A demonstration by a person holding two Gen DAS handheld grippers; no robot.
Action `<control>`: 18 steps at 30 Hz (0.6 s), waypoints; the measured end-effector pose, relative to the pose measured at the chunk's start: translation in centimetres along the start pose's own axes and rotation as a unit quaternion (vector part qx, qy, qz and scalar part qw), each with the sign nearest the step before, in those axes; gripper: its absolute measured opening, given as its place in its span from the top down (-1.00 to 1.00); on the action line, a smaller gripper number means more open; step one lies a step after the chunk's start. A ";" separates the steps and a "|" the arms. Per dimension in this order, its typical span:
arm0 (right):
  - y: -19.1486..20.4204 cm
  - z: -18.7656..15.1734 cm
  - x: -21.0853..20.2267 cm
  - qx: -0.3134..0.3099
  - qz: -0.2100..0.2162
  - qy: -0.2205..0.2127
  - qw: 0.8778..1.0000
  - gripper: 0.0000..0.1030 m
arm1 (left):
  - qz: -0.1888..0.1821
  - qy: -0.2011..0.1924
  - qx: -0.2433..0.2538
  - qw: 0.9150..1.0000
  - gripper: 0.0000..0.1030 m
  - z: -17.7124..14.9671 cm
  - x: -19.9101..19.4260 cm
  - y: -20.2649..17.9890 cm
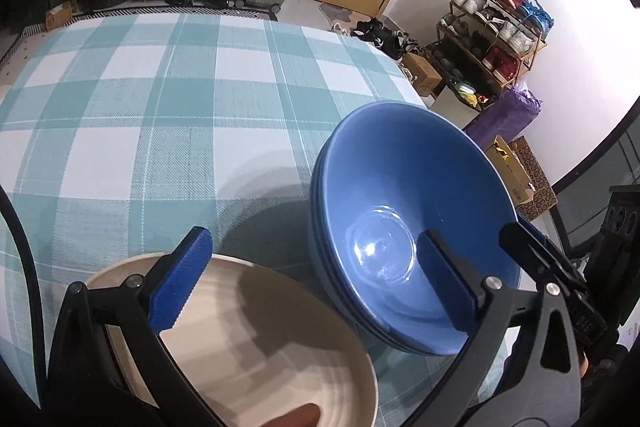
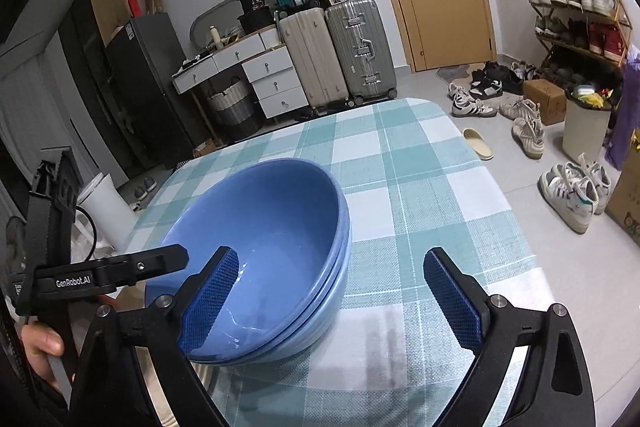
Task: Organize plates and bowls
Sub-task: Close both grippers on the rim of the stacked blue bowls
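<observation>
The stack of glossy blue ceramic bowls (image 1: 412, 227), at least three nested by the rims that show, sits on the table under a teal-and-white checked tablecloth (image 1: 160, 99), near the table's near edge and toward its right-hand edge as the left wrist view frames it. Just beside it, closer still to the near edge, lies a shallow cream-coloured plate with faint concentric rings (image 1: 256, 339); whether the two touch I cannot tell.

The left gripper (image 1: 316, 281) is spread wide and grasps nothing: one blue-padded finger hangs over the cream plate, the other over the inside of the top bowl. The right gripper (image 2: 342, 301) is likewise released, one pad over the bowl's near inner wall, the other over bare cloth on the far side of the stack. No pad presses on anything that I can see.

Judging by this, both stacks look settled and the step in hand is to clear the tools away, or to line up for the next piece. To do it well, each gripper should lift straight up before it travels sideways, since a finger inside the top bowl could catch the rim and drag the stack toward the table edge. The glaze looks slick, so nested bowls may slide on one another if nudged. The plate lies close to the near edge, so the left tool should not press down on its rim.
</observation>
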State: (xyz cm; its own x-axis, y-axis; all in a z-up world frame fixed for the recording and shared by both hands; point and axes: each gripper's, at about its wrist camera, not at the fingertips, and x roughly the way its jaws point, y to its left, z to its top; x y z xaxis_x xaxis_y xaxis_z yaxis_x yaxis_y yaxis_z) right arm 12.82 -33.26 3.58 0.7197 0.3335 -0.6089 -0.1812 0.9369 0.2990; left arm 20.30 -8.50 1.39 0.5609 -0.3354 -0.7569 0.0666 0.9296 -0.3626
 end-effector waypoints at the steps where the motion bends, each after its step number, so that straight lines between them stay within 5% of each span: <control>1: -0.1 -0.1 0.2 0.003 0.004 0.002 1.000 -0.85 | 0.000 0.002 0.000 1.000 -0.88 0.0 0.2 0.0; 5: -0.2 -0.3 0.9 0.009 0.011 0.007 1.000 -0.82 | 0.000 0.006 0.006 1.000 -0.58 0.1 1.1 -0.1; 13: -0.2 -0.6 1.9 0.012 0.022 0.023 0.999 -0.20 | -0.019 0.009 0.017 1.000 -0.15 0.1 1.4 -0.5; 18: 0.3 -0.6 1.7 0.004 0.022 0.019 1.000 0.14 | -0.024 0.023 0.023 0.999 0.33 -0.1 1.6 -1.0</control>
State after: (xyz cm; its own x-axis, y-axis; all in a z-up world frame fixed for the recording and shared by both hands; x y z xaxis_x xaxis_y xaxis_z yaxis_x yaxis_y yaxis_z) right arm 13.57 -32.36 2.20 0.6849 0.3784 -0.6227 -0.2071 0.9204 0.3315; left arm 21.02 -9.94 0.47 0.5176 -0.3863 -0.7635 0.1316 0.9176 -0.3750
